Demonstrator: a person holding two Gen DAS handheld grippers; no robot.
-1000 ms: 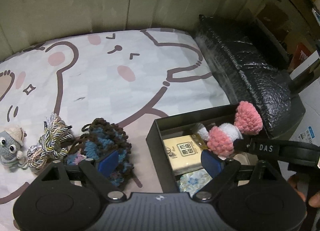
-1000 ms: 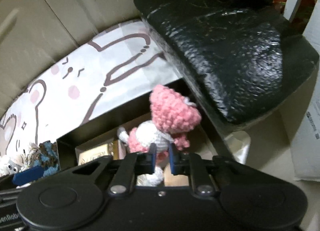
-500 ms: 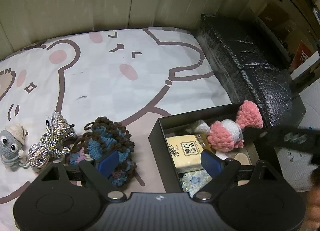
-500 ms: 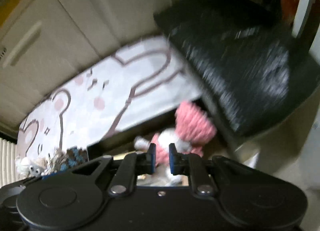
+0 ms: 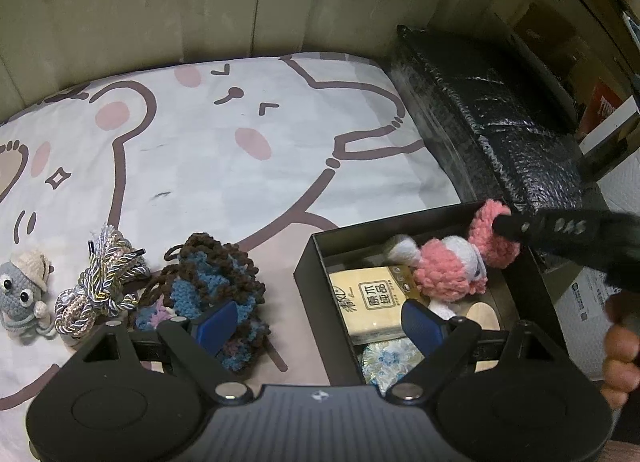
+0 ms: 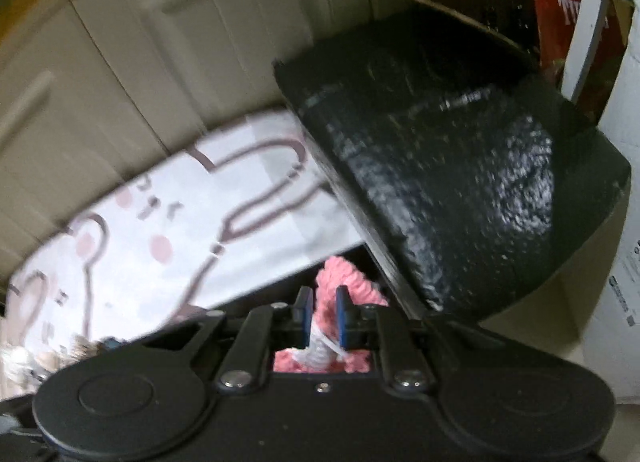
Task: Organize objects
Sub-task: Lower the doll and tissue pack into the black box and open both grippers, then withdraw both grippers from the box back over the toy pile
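Observation:
A pink and white crochet doll [image 5: 452,268] lies in the black box [image 5: 310,262], on a tissue pack [image 5: 370,304]. My right gripper [image 6: 320,316] has its jaws narrow around the doll [image 6: 334,282]; from the left wrist view its finger [image 5: 560,232] reaches the doll's pink head. My left gripper [image 5: 320,320] is open and empty, low between a brown and blue crochet pouch [image 5: 212,288] and the box. A braided cord bundle [image 5: 102,284] and a grey crochet figure [image 5: 24,294] lie left on the bear-print sheet [image 5: 200,158].
A black wrapped block [image 5: 492,114] borders the sheet on the right, beside the box. It fills the right wrist view [image 6: 460,166]. Beige cabinet doors [image 5: 160,2] stand behind. A blue floral item [image 5: 386,362] and a wooden piece [image 5: 482,314] lie in the box.
The doll has come down from above the box to lie inside it. My right gripper followed it down and tilted. My left gripper stayed put.

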